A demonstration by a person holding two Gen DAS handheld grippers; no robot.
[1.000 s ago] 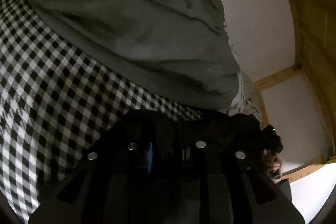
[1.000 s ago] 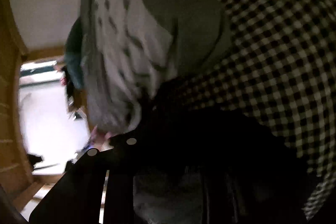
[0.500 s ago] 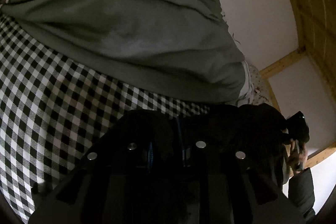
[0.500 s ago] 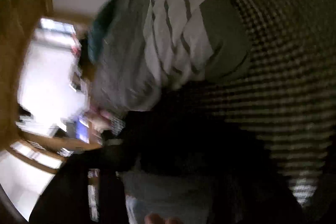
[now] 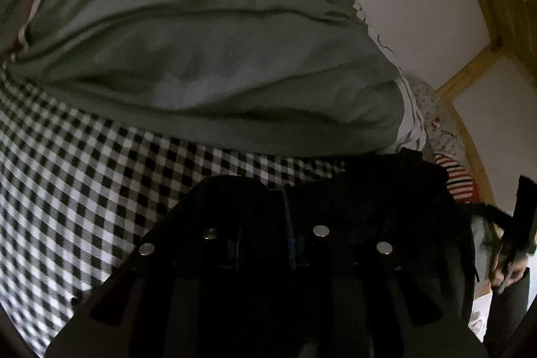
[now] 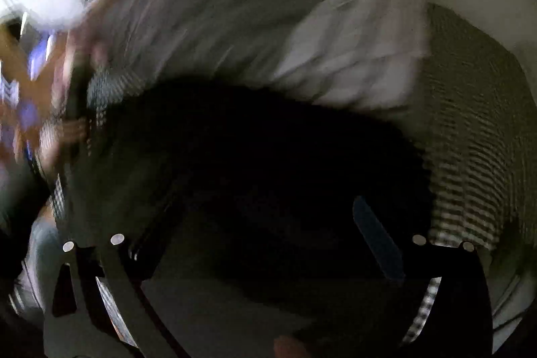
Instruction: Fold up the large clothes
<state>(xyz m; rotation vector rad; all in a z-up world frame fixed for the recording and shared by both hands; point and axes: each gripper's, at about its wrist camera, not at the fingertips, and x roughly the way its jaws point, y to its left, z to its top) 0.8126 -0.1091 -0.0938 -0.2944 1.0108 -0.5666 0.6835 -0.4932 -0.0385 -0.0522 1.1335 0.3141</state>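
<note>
A black garment [image 5: 386, 203] lies bunched on the black-and-white checked cover [image 5: 67, 190]. My left gripper [image 5: 265, 190] is shut on the black garment's edge, fingers close together. In the right wrist view, which is badly blurred, the same black garment [image 6: 268, 163] fills the space between the wide-apart fingers [image 6: 376, 234] of my right gripper [image 6: 255, 223]. It looks open; whether cloth touches the pads is unclear.
A grey-green duvet [image 5: 201, 56] is heaped behind the garment, with a striped pillow [image 6: 352, 56] beside it. A wooden bed frame [image 5: 470, 79] and white wall stand at the right. A red-striped cloth [image 5: 453, 180] lies near the frame.
The right gripper has swung fast and rotated, and its fingers have spread from together to wide apart. The left gripper stays shut on the black garment and has shifted slightly.
</note>
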